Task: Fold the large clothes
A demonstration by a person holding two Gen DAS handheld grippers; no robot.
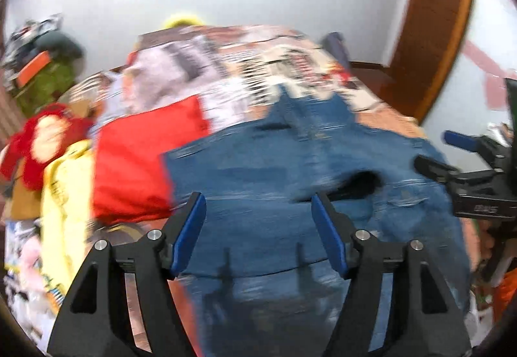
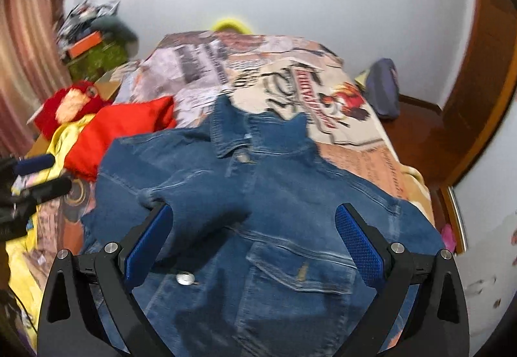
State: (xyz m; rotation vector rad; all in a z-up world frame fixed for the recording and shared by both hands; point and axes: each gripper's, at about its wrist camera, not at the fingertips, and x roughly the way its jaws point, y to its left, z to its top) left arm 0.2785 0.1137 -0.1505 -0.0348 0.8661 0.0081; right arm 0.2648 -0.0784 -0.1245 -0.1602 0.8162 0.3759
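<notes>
Left gripper (image 1: 258, 205) apart, empty, above the jacket (image 1: 290, 163); right gripper (image 2: 253, 218) apart, empty, over its front; jacket lies spread on the bed (image 2: 355, 143) beneath both; red cloth (image 1: 135, 163) left.

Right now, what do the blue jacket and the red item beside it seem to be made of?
Blue jacket: looks like denim, matte and faded, with visible seams, a flap pocket and a metal button.
Red item: probably soft plain fabric, smooth and puffy; blur hides its weave.
</notes>
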